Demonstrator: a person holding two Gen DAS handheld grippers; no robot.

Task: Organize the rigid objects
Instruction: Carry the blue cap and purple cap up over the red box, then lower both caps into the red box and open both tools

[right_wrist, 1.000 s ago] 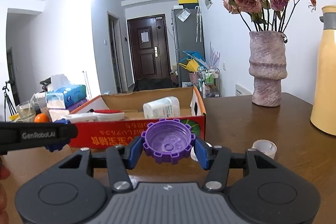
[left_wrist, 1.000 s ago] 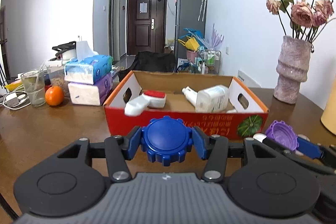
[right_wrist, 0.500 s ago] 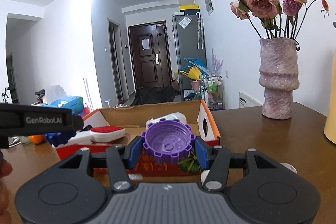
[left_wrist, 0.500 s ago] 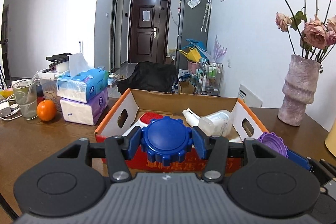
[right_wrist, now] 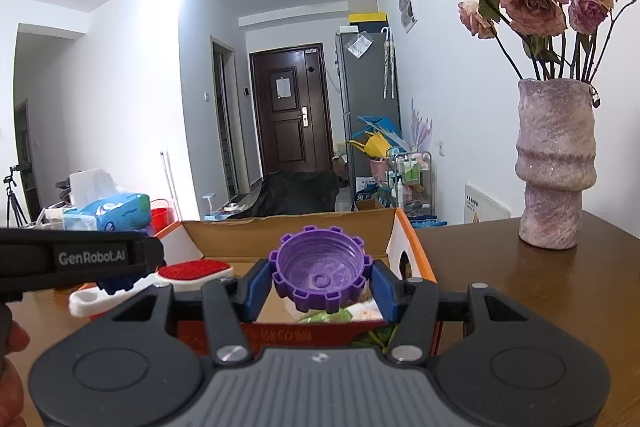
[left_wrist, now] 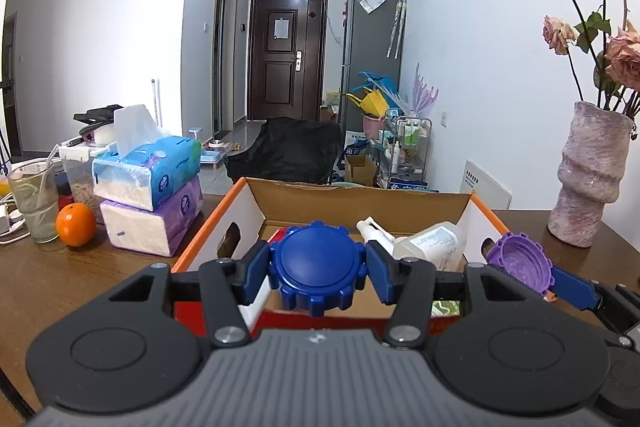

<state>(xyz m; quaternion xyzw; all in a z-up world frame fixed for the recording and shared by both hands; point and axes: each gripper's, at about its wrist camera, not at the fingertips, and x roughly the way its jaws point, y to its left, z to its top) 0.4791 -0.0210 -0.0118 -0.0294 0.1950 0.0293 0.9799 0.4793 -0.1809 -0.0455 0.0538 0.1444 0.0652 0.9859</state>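
The tabletop is glossy dark wood, the box matt cardboard. Both lids, blue and purple, are smooth ridged plastic. The vase looks rough and speckled, the tongs matt plastic.

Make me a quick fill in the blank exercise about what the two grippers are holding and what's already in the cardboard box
1. The left gripper is shut on a ____ cap.
2. The right gripper holds a ____ cap with its hollow side facing the camera.
3. Inside the cardboard box a white ____ lies on its side.
4. The orange sits on the table beside a drinking ____.

Missing words: blue; purple; bottle; glass
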